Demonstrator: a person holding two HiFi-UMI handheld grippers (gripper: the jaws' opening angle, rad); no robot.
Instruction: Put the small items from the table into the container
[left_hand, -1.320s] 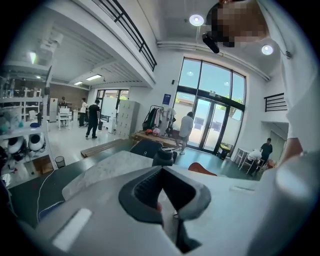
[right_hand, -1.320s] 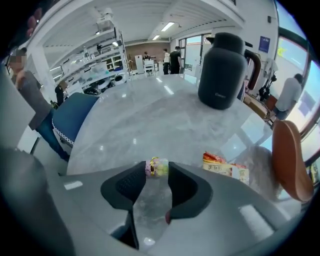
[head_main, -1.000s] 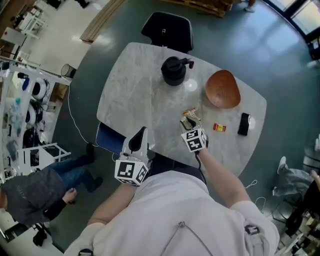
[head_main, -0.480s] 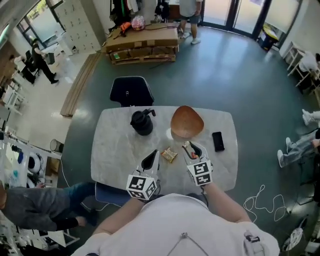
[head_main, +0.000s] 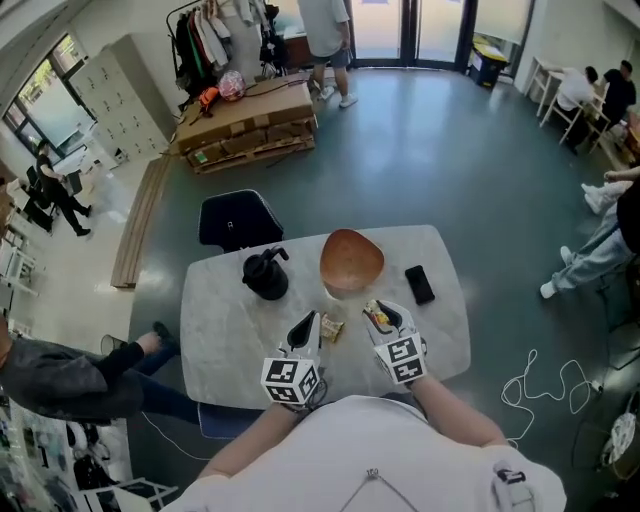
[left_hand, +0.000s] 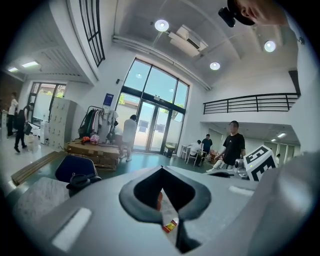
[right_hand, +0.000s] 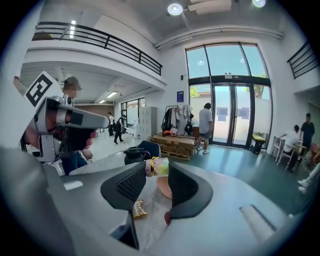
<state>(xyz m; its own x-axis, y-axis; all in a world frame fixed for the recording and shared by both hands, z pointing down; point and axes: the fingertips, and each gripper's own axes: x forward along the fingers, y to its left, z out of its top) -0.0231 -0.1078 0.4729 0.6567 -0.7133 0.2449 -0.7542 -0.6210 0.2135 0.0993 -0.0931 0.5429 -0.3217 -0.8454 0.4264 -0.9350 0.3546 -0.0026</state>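
My right gripper is shut on a small yellow and pink packet and holds it above the marble table, short of the brown bowl. The right gripper view shows the packet pinched at the jaw tips, with the bowl beyond. A tan snack packet lies on the table between the two grippers. A small red and yellow sweet lies below the left jaws. My left gripper hovers over the table's near part, its jaws together with nothing in them.
A black jug stands at the back left of the table and a black phone lies to the right of the bowl. A dark chair is behind the table. People stand and sit around the hall.
The right gripper lifted the yellow and pink packet off the table and carried it toward the bowl. The left gripper came forward over the table. The head view tilted up.
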